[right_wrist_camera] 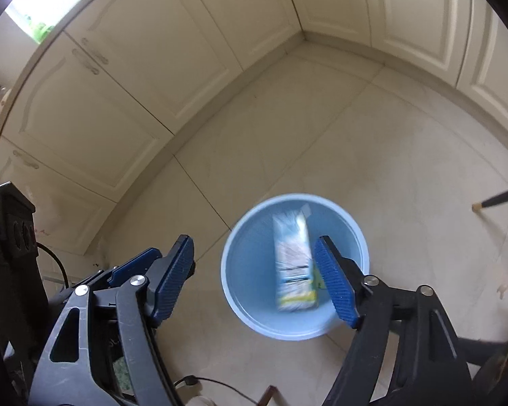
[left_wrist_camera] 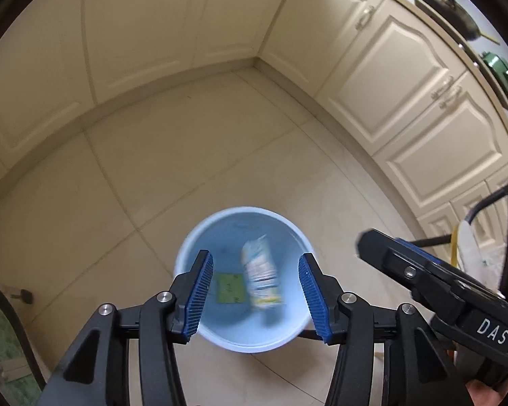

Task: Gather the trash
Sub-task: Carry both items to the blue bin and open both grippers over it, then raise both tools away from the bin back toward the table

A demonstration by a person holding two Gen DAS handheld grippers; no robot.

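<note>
Left tongs (left_wrist_camera: 254, 299) stand apart, nothing between the pads; right tongs (right_wrist_camera: 254, 279) spread wider, also empty. Both hang above the pale blue bin (left_wrist_camera: 186, 253) on the floor tiles. A blurred white-and-yellow carton (left_wrist_camera: 261, 279) sits within the bin, seemingly mid-drop, beside a green packet (left_wrist_camera: 229, 288) at the bin's bottom. Judged step: release into bin. Next move calls for lifting clear and finding further trash.

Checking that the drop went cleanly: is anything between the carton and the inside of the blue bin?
Nothing visible. The blurred carton is already inside the rim of the blue bin, beside a green packet. Both the left gripper and right gripper are open above it, holding nothing.
</note>
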